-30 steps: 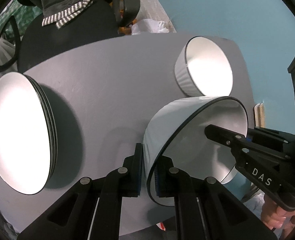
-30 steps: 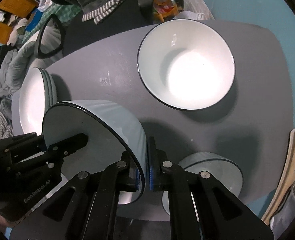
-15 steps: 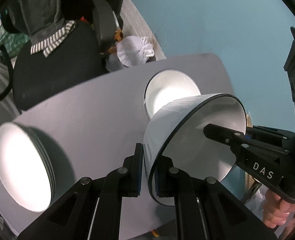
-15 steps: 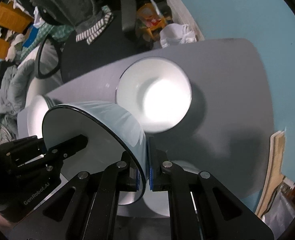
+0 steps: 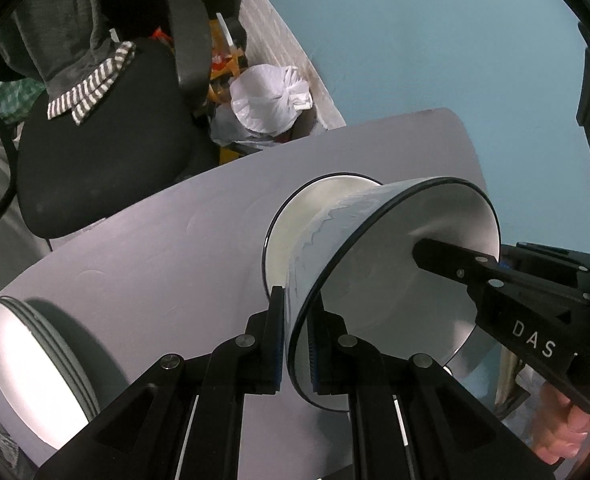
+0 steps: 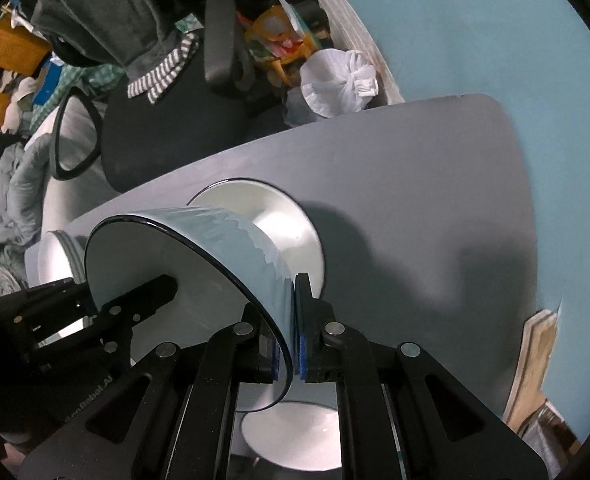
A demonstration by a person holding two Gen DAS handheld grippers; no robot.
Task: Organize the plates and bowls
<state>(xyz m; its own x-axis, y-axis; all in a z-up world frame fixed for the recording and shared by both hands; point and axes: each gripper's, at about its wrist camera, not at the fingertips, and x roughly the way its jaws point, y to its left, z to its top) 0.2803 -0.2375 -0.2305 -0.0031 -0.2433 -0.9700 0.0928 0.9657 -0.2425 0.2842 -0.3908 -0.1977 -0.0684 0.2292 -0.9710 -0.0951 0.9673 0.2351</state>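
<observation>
Both grippers hold one light blue bowl with a dark rim and white inside [image 5: 375, 248], lifted above the grey table [image 5: 155, 248]. My left gripper [image 5: 297, 356] is shut on its near rim. My right gripper [image 6: 291, 356] is shut on the opposite rim of the same bowl [image 6: 231, 248]. A second white bowl [image 5: 291, 232] stands on the table just behind and below the held one; it also shows in the right wrist view [image 6: 283, 224]. A stack of white plates [image 5: 35, 364] sits at the table's left end. Another bowl [image 6: 295, 436] lies below my right gripper.
A black office chair [image 5: 95, 152] draped with grey and striped cloth stands behind the table. A white tied bag [image 5: 271, 96] lies on the floor by the blue wall [image 5: 435, 40]. A wooden board [image 6: 535, 360] leans at the table's right edge.
Both grippers have carried the held bowl up and towards the second bowl, which now lies directly behind it. The plate stack has slid lower left in the left view.
</observation>
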